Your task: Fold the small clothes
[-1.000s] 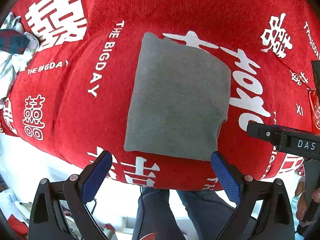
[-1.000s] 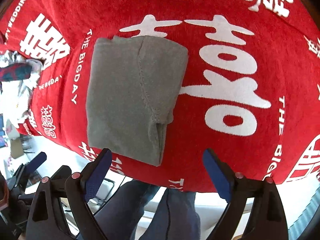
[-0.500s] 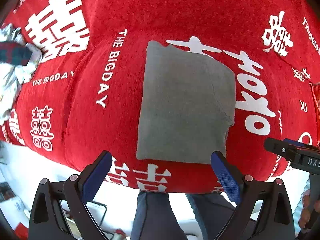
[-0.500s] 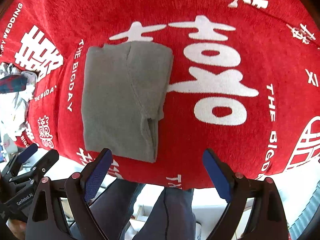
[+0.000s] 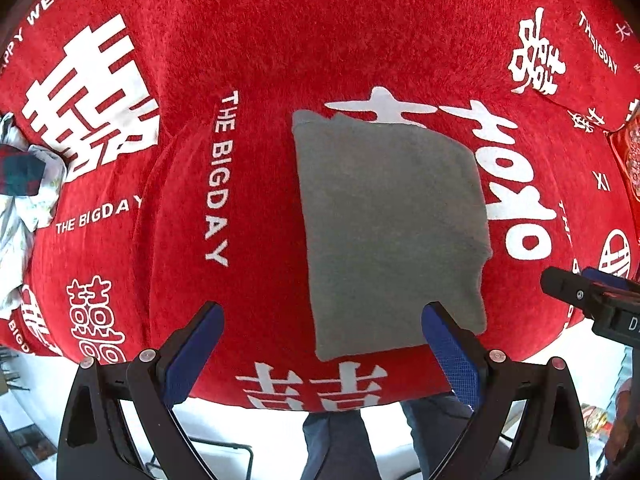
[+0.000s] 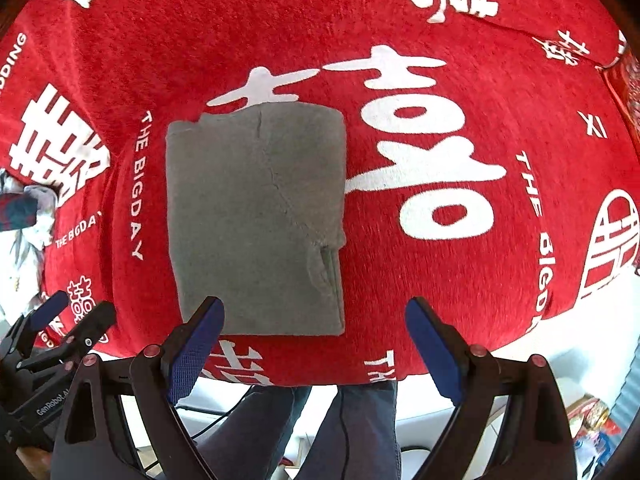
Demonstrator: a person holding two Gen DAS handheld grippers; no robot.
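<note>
Since the small grey knit garment (image 5: 390, 232) already lies folded into a compact rectangle near the front edge of the red plush cloth with white lettering (image 5: 320, 40), both the left gripper (image 5: 322, 344) and right gripper (image 6: 314, 340) hover above it with jaws spread wide and empty, seemingly finished.

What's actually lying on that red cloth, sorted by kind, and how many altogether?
Folded grey garment: 1
Crumpled pile of clothes at the left edge: 1 (how many pieces, cannot tell)
Red packet at the right edge, mostly cut off: 1
Total: 3, on the red cloth. The two tongs, left and right, hang open above it, holding nothing.
</note>
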